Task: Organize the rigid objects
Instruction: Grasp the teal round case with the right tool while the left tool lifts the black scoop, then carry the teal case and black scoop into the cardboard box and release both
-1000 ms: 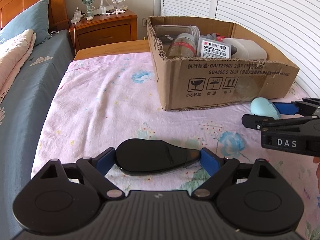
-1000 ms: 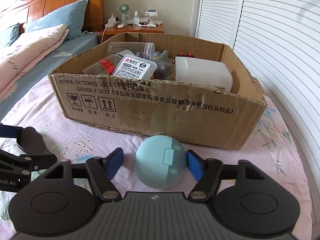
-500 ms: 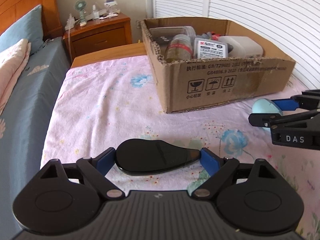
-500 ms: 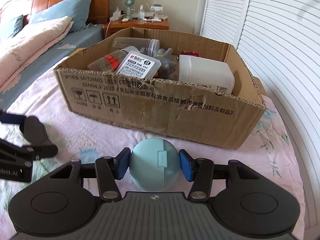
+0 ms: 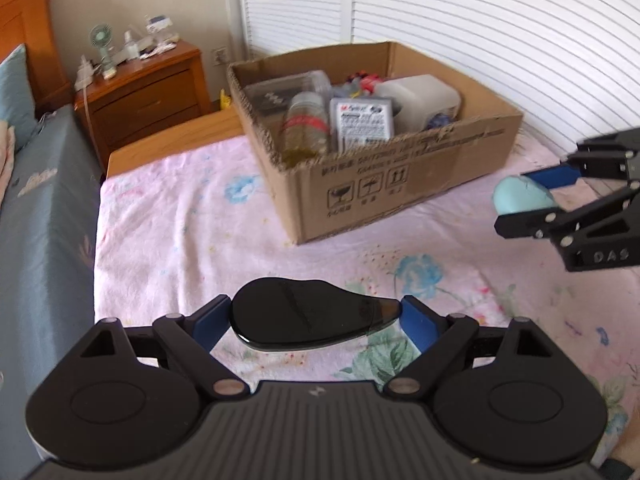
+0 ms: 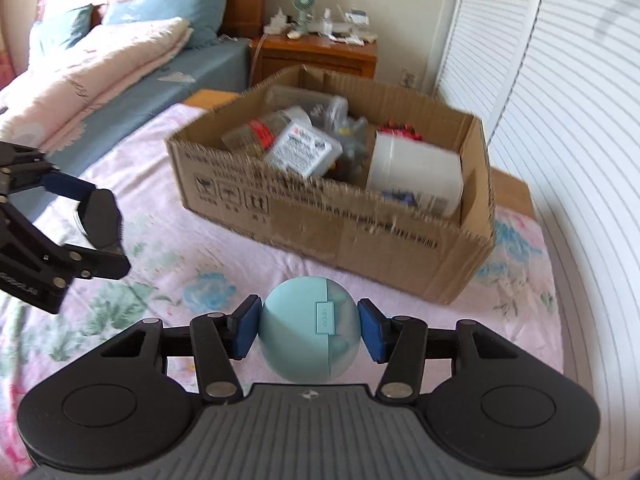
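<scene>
My left gripper [image 5: 314, 316] is shut on a flat black teardrop-shaped object [image 5: 304, 314] and holds it above the pink floral bedspread [image 5: 180, 232]. My right gripper [image 6: 310, 330] is shut on a light blue ball-shaped case [image 6: 308, 338], also held above the bedspread. An open cardboard box [image 5: 400, 176] stands ahead of both; it holds a jar, a labelled plastic case, a white container and other items. In the left wrist view the right gripper [image 5: 532, 200] with the blue case [image 5: 520, 198] is at the right. In the right wrist view the left gripper [image 6: 90, 232] with the black object [image 6: 100, 220] is at the left.
A wooden nightstand [image 5: 148, 88] with a small fan and clutter stands behind the box. White louvered doors [image 5: 480, 20] line the right side. A bed with blue sheet [image 6: 132, 96], pillows and a pink quilt [image 6: 100, 64] lies to the left.
Both grippers have risen with their objects, so I now look down into the box. The right gripper closed on the blue case and lifted it off the bedspread.
</scene>
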A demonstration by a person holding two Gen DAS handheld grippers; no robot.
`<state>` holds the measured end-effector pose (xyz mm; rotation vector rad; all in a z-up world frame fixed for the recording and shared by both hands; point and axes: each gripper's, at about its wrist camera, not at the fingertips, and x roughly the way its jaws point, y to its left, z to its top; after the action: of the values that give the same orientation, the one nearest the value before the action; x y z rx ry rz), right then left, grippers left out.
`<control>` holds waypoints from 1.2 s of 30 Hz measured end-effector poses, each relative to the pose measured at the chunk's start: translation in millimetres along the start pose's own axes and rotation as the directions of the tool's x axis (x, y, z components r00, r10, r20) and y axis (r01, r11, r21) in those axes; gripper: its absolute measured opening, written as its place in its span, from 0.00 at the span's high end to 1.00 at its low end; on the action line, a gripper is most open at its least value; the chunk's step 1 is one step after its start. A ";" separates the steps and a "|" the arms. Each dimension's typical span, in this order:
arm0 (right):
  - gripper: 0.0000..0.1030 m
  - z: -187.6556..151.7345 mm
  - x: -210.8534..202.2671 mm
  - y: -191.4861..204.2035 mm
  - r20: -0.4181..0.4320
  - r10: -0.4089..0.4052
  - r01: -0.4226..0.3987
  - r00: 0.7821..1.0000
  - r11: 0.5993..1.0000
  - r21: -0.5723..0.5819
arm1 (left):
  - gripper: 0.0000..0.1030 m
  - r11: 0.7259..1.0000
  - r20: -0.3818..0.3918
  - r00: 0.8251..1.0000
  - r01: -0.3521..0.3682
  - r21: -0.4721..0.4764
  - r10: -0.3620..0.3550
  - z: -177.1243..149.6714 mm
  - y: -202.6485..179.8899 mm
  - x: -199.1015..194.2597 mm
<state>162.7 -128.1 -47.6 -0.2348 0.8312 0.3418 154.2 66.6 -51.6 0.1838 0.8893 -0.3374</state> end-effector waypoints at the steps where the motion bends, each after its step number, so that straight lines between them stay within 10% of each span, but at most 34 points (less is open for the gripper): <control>1: 0.44 3.2 -5.4 -1.0 0.007 0.007 -0.007 1.000 1.000 -0.004 | 0.13 1.000 0.003 1.000 0.008 0.004 -0.008 3.3 0.7 -2.9; 23: 0.44 91.3 27.5 -30.2 0.070 0.030 -0.031 0.997 0.999 0.023 | 0.13 1.000 0.132 0.991 -0.023 0.017 0.020 128.8 24.6 2.0; 28: 0.00 83.6 18.9 -33.4 0.111 0.015 -0.022 0.994 0.998 0.066 | 0.13 1.000 0.130 0.991 -0.018 0.025 0.015 145.9 18.8 12.0; 36: 0.00 60.5 -12.9 -39.1 0.134 -0.047 0.023 0.990 0.984 0.177 | 0.13 0.999 0.115 0.993 0.023 0.028 -0.026 174.3 0.9 33.0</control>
<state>210.9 -146.5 4.5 -0.0603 0.7155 0.2471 300.6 9.0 30.3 0.1764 0.7733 -0.3791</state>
